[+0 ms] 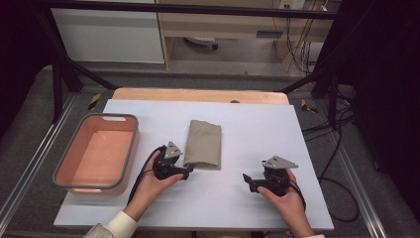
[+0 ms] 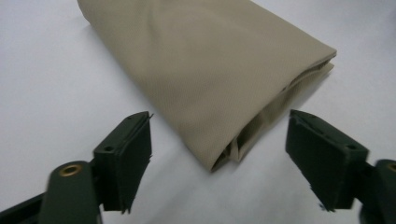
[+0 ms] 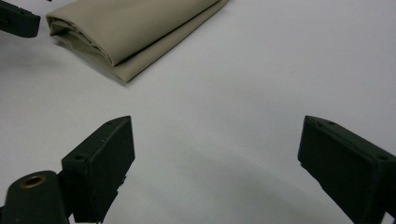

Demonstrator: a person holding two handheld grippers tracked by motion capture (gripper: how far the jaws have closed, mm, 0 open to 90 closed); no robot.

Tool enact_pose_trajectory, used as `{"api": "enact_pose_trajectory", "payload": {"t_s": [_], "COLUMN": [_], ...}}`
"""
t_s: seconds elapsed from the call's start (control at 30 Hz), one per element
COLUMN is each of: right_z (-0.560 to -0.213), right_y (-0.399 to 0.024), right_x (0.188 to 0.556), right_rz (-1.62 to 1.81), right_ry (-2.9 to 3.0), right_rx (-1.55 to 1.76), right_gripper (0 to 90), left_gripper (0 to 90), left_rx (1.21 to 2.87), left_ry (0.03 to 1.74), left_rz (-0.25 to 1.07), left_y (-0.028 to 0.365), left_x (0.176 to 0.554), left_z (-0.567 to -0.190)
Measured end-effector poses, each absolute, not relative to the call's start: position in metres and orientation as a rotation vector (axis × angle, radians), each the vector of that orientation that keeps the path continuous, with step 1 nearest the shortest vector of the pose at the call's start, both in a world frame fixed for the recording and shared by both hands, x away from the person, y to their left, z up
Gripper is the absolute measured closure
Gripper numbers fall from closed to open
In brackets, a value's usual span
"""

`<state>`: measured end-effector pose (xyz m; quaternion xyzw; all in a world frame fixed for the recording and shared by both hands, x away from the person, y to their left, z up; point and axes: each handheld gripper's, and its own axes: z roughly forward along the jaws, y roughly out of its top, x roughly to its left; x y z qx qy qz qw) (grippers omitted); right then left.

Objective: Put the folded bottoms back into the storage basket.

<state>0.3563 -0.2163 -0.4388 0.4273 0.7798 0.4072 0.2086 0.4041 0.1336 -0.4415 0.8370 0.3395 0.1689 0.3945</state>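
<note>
A folded beige cloth point(image 1: 203, 144) lies in the middle of the white table cover. My left gripper point(image 1: 187, 171) sits low at the cloth's near left corner, open. In the left gripper view that corner of the cloth point(image 2: 210, 70) reaches in between the two black jaws of my left gripper point(image 2: 219, 158), and neither pad touches it. My right gripper point(image 1: 247, 181) rests to the right, open, with bare cover between its jaws point(image 3: 215, 158). The cloth point(image 3: 135, 28) lies ahead of it to the upper left, beside a jaw tip of the left gripper point(image 3: 18, 18).
A salmon basin point(image 1: 96, 151) with a grey rim stands at the left of the white cover point(image 1: 237, 203), with nothing in it. The wooden table edge point(image 1: 198, 94) runs along the back. Dark frame bars and cables stand around the table.
</note>
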Motion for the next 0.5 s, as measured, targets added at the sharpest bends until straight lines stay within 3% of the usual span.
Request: {"api": "enact_pose_trajectory", "payload": {"t_s": [0.3, 0.5], "right_z": [-0.439, -0.439], "right_y": [-0.216, -0.215], "right_x": [0.356, 0.356], "right_rz": [1.122, 1.124], "right_ry": [2.175, 2.186], "right_rx": [1.184, 1.191], "right_gripper": [11.4, 11.5], "left_gripper": [39.9, 55.1], "left_rx": [2.166, 2.123], "left_ry": [0.876, 0.901], "left_rz": [0.414, 0.434], "left_y": [0.130, 0.127], "left_x": [0.405, 0.411], "left_z": [-0.452, -0.458]}}
